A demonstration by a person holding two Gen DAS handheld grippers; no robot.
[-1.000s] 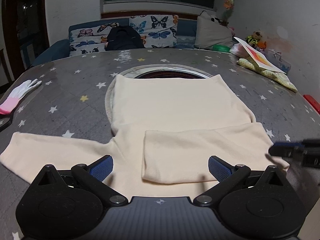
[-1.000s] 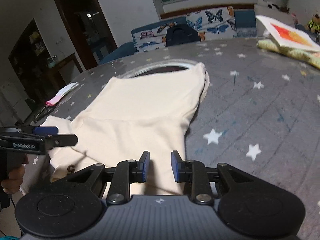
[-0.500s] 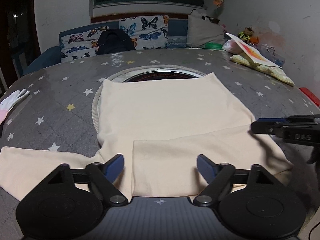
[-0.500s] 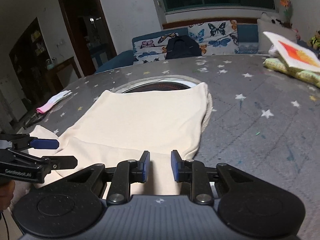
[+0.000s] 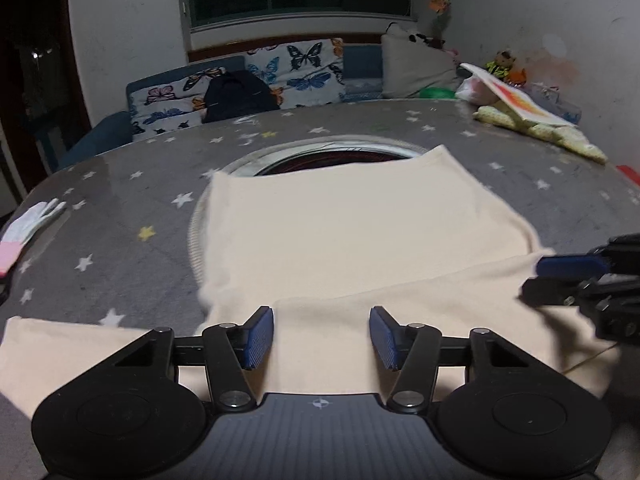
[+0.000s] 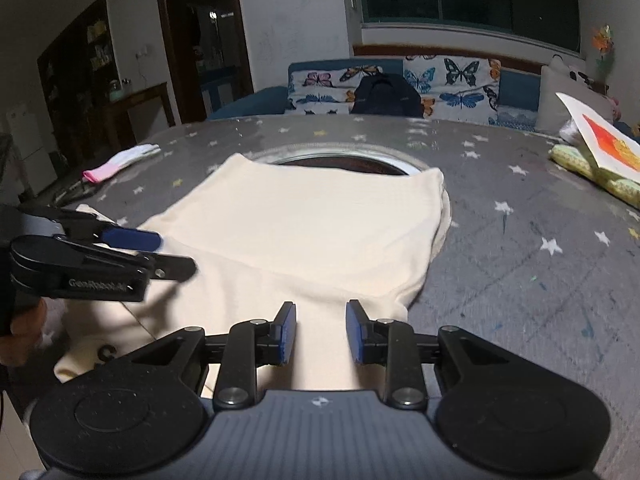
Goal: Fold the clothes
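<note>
My left gripper [image 5: 321, 338] hangs low over the near edge of the cream top [image 5: 352, 232], its jaws closing with the folded-in sleeve's cloth lying below the gap; the pads do not press on it. My right gripper [image 6: 321, 332] sits over the top's near right corner, jaws a little apart and opening, cloth under them but not pinched.

The top lies flat on the star-patterned counter [image 6: 520, 264], body stretching away from me, its far hem overlapping the round opening [image 5: 340, 156] in the middle of the counter. One sleeve runs out to the left along the near edge [image 5: 60, 344]; the other is folded across the chest.

Bare counter lies right of the top's side seam and left of its body. A white and pink glove [image 6: 120, 162] rests far left near the rim, well apart from the cloth. A yellow-green pad with a book [image 5: 532, 120] sits far right.
</note>
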